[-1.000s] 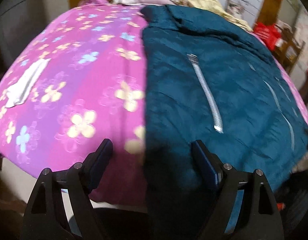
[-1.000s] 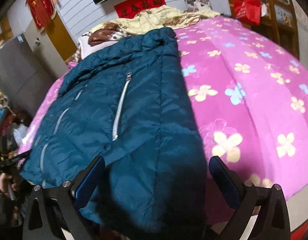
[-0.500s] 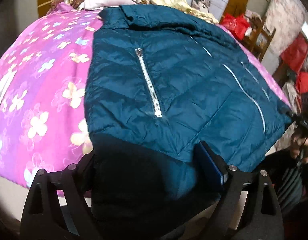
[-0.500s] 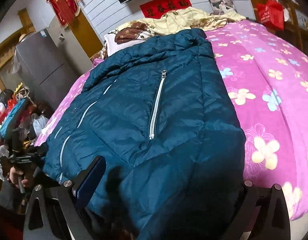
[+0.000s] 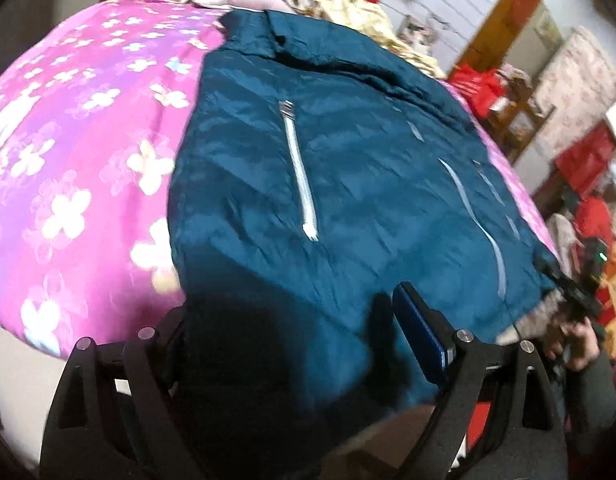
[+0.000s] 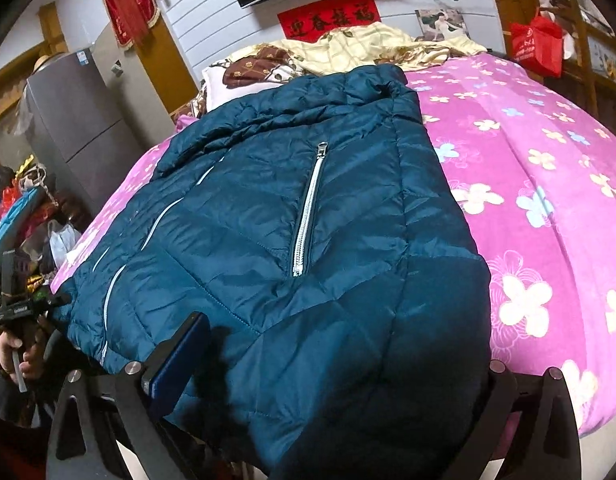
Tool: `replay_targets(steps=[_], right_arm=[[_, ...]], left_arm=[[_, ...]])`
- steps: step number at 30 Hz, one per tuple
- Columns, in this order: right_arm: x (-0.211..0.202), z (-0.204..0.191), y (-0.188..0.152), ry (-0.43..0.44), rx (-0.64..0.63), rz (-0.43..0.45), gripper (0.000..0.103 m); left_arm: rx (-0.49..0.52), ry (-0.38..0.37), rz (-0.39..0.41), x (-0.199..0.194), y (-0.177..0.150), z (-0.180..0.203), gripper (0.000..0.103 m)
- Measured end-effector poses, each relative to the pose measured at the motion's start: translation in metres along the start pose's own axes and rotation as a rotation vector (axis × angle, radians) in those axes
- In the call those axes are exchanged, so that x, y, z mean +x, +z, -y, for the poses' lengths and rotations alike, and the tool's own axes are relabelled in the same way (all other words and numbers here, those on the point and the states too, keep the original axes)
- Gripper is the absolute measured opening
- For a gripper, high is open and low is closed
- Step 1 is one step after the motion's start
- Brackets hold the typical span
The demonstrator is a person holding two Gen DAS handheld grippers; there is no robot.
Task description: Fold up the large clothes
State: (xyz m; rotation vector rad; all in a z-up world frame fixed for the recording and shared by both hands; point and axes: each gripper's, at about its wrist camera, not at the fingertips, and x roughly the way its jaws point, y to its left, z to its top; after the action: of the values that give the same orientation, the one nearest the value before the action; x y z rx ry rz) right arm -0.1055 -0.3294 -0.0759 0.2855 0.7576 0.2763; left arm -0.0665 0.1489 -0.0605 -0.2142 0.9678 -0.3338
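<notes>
A dark teal quilted down jacket [image 5: 340, 184] with silver pocket zippers lies spread on a bed, its hem hanging over the near edge. It also fills the right wrist view [image 6: 276, 240]. My left gripper [image 5: 292, 340] is open, its jaws wide apart around the hanging hem at one corner. My right gripper [image 6: 340, 360] is open the same way, straddling the hem at the other corner. The jacket cloth hides one finger of each gripper. Neither pair of pads presses the cloth.
The bed is covered by a pink floral quilt [image 5: 68, 152], also in the right wrist view [image 6: 548, 184]. Pillows and bedding [image 6: 348, 48] are piled at the head. A grey fridge [image 6: 72, 120] and clutter stand at one side, red bags [image 5: 480, 84] at the other.
Both grippers have moved in along the bed's near edge until the jacket hem sits between their open jaws. The jacket itself has not shifted.
</notes>
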Motion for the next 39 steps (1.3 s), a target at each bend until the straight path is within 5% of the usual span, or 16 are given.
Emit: replay_targets(steps=[8,20,26,32,39], right_arm=[[-0.004,0.001,-0.002,-0.006,0.007,-0.006,0.103],[-0.004,0.001,-0.002,-0.004,0.016,-0.014,0.103],[-0.016,0.018,-0.007,0.029,0.117,0.01,0.079],[-0.018,0.017,-0.008,0.06,0.117,0.001,0.071],[-0.016,0.019,-0.008,0.086,0.129,0.002,0.063]], left_arm=[[0.012,0.254,-0.016,0.01,-0.011,0.028,0.09],[0.007,0.251,-0.013,0.01,-0.011,0.024,0.09],[0.011,0.255,-0.014,0.01,-0.011,0.025,0.09],[0.0,0.219,-0.014,0.005,-0.013,0.021,0.089],[-0.02,0.187,0.01,-0.007,-0.019,0.008,0.05]])
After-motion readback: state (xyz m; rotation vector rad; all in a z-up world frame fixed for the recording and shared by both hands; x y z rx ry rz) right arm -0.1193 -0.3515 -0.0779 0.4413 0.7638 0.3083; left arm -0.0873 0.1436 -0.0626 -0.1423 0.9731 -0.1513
